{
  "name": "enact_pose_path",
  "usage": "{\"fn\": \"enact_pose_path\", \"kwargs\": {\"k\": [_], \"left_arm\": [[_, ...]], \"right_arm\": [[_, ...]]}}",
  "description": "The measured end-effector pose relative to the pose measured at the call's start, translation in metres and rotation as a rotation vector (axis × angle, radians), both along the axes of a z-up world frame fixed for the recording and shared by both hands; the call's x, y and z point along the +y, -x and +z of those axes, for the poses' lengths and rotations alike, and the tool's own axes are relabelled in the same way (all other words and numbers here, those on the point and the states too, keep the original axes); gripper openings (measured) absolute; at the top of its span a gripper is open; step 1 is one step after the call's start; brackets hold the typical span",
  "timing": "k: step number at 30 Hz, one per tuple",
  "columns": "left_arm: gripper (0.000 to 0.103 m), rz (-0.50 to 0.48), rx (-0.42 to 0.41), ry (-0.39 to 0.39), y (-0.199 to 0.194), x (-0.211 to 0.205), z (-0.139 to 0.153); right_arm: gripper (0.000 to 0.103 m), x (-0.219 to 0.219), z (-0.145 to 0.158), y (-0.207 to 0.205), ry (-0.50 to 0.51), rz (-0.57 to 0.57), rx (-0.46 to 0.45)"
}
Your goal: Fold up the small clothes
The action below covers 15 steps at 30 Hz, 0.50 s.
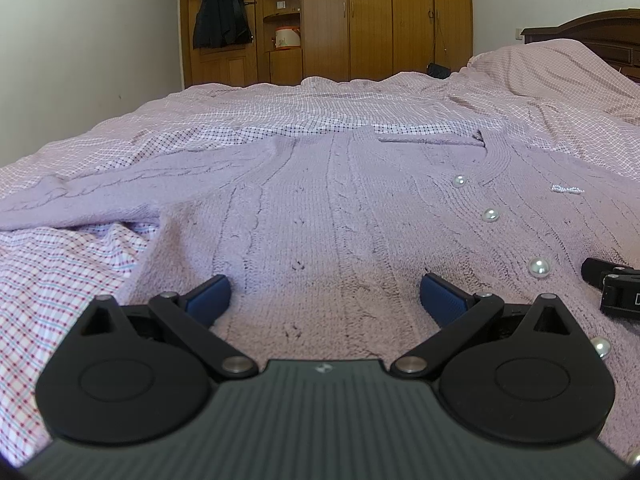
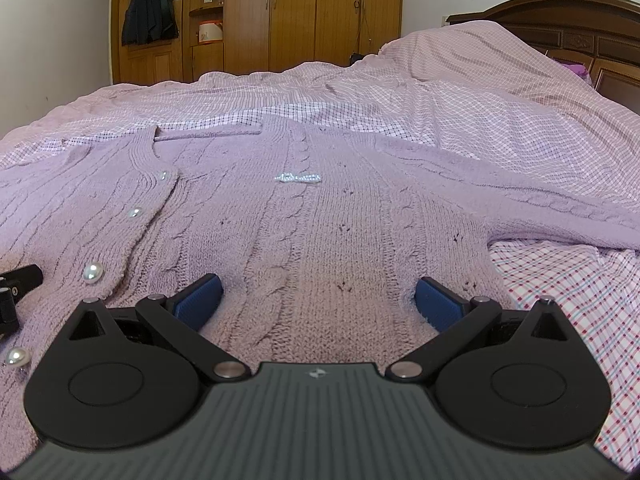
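Left wrist view: the lilac cable-knit cardigan (image 1: 340, 216) lies spread flat, front up, on the checked bedspread (image 1: 520, 92). Its long axis runs from 6 to 12 o'clock, hem nearest the camera and neckline at the far end. One sleeve stretches out toward 9 o'clock; a column of pearl buttons (image 1: 538, 267) runs down the placket at 3 o'clock. In the right wrist view the same cardigan (image 2: 320, 232) points hem-to-collar the same way, its other sleeve reaching toward 3 o'clock and the buttons (image 2: 93, 272) at 9 o'clock.

The left gripper (image 1: 325, 294) sits low at the hem with its jaws spread wide, blue pads (image 1: 210, 298) resting on the knit and holding nothing. The right gripper (image 2: 318, 298) is likewise wide open, its pads (image 2: 438, 304) pressed against the hem fabric, nothing between them.

A wooden wardrobe (image 2: 312, 12) stands at 12 o'clock, a headboard (image 2: 580, 28) at 2.
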<state>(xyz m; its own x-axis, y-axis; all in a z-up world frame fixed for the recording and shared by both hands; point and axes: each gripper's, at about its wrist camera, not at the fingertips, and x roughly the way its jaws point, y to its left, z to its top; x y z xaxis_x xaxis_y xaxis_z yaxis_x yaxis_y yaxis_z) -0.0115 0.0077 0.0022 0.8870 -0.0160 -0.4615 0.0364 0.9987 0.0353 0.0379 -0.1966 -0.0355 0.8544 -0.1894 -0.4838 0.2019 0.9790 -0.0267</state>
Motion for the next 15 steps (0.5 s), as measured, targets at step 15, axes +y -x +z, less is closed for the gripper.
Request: {"fn": "enact_pose_path", "kwargs": {"k": [15], "left_arm": [[0.103,0.000,0.000,0.002,-0.0002,0.0010,-0.0001]], "right_arm": [[0.103,-0.0013,-0.0005,-0.0009,-0.006,0.002,-0.002]]}}
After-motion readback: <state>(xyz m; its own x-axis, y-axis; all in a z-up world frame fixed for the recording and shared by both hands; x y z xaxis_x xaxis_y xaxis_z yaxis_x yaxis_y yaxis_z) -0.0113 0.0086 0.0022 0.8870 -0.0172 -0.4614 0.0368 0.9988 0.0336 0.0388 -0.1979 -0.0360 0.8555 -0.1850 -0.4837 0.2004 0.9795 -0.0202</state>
